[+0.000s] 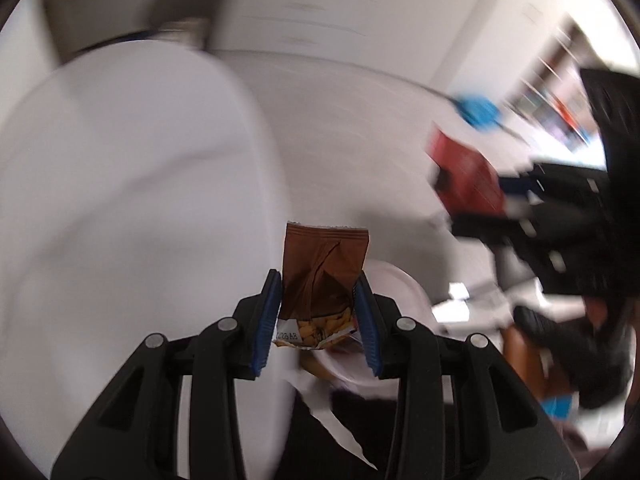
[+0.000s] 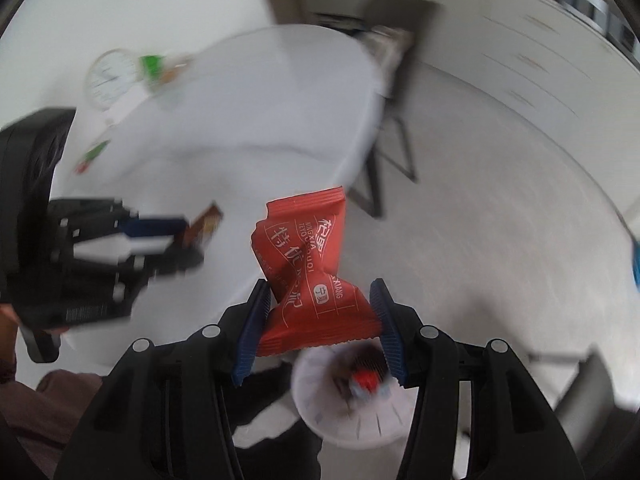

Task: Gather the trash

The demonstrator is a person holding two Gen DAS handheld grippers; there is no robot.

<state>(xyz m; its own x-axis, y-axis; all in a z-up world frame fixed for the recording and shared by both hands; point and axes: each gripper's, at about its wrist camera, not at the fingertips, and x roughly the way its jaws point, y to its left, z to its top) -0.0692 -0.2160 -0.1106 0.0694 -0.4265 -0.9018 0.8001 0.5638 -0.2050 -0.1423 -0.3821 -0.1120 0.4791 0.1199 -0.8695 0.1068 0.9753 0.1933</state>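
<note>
Left tongs (image 1: pixel 320 300): blue pads pressed against both sides of a brown snack wrapper (image 1: pixel 324 264), narrow gap, wrapper pinched upright with its serrated top edge pointing away from the camera. Lower end of wrapper shows a yellow printed picture and part of a date code. Wrapper is in the air, not touching the surface.

Right tongs (image 2: pixel 320 304): pads clamped on a red snack wrapper (image 2: pixel 308 264) at its twisted, narrowed waist; wider gap than on the left. White printed characters legible on the red film. Upper end of wrapper fans out above the pads, lower end spreads between the fingers.

Directly below both tongs: a white bin (image 2: pixel 348 420) on the floor, round, open-topped. In the right wrist view its inside holds dark and red scraps, blurred. In the left wrist view only part of its white rim shows behind the right-hand finger.

Cross-views: right wrist view shows the left tongs at frame left with the brown wrapper at their tip; left wrist view shows the right tongs at frame right with the red wrapper.

Further out: white oval surface (image 2: pixel 240 120), to the left of the tongs in both views. On its far end a round white clock face (image 2: pixel 110 78), a green-labelled item (image 2: pixel 152 66) and a small green-and-red wrapper (image 2: pixel 90 156), all blurred. Dark chair (image 2: pixel 396 60) beyond the surface. Pale floor (image 2: pixel 500 200) around
</note>
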